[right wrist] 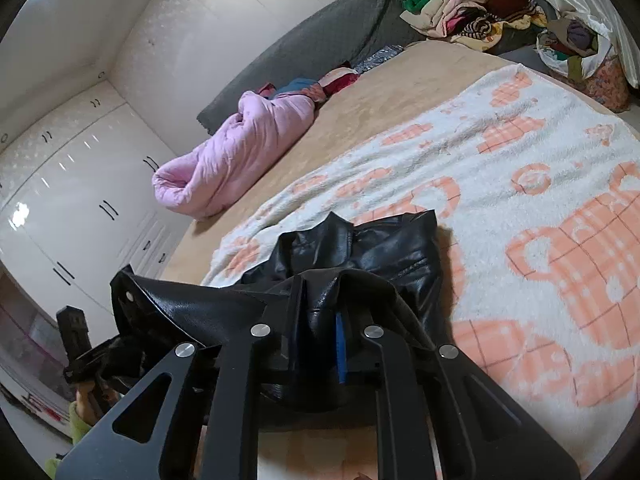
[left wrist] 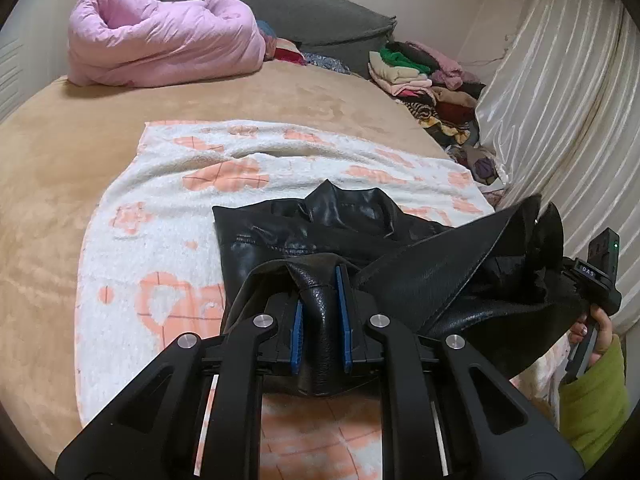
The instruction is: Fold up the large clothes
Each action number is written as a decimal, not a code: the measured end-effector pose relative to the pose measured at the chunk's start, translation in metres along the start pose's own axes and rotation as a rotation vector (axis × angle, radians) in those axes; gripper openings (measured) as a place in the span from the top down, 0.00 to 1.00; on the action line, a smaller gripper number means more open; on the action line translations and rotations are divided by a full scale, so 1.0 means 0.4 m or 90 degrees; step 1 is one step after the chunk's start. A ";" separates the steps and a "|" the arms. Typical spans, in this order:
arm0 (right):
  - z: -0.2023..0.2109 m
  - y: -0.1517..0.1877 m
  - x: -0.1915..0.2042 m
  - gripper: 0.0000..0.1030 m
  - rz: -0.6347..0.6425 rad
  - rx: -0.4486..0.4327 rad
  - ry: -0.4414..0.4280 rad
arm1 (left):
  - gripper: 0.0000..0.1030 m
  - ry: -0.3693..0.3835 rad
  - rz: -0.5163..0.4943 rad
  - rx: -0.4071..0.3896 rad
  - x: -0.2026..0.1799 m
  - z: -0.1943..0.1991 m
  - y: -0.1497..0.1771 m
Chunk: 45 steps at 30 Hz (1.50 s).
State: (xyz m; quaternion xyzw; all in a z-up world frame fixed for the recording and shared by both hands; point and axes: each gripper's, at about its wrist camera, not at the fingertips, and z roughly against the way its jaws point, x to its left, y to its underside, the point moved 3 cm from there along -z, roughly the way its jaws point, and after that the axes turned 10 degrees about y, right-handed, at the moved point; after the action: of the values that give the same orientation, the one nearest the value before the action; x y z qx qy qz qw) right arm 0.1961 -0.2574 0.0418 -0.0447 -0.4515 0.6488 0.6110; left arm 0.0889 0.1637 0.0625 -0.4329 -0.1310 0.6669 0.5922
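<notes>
A black leather jacket (left wrist: 280,228) lies partly on a white blanket with orange patterns (left wrist: 168,184) spread over the bed. My left gripper (left wrist: 320,280) is shut on a fold of the jacket, its blue pads (left wrist: 343,300) pressing the leather from both sides. In the right wrist view my right gripper (right wrist: 324,300) is shut on another bunched part of the jacket (right wrist: 380,248), with one blue pad (right wrist: 341,344) showing. The stretch of jacket between the two grippers hangs lifted off the blanket (right wrist: 520,152). The other gripper's body shows at the right edge of the left view, held by a hand in a green sleeve (left wrist: 592,396).
A rolled pink quilt (left wrist: 160,40) lies at the far side of the tan bed (left wrist: 60,140), before a grey headboard cushion (left wrist: 280,4). A pile of mixed clothes (left wrist: 432,84) sits at the far right by a white curtain (left wrist: 560,80). White wardrobes (right wrist: 80,184) stand beyond the bed.
</notes>
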 end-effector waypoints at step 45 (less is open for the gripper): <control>-0.302 -0.030 -0.013 0.28 0.165 0.037 0.188 | 0.39 -0.099 0.006 0.001 0.123 -0.161 -0.027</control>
State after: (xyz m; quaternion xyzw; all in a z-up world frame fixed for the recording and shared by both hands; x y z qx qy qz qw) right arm 0.2802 -0.1994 -0.0243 -0.1797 -0.3283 0.7210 0.5831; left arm 0.1470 0.1892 0.0111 -0.3797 -0.1740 0.7015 0.5774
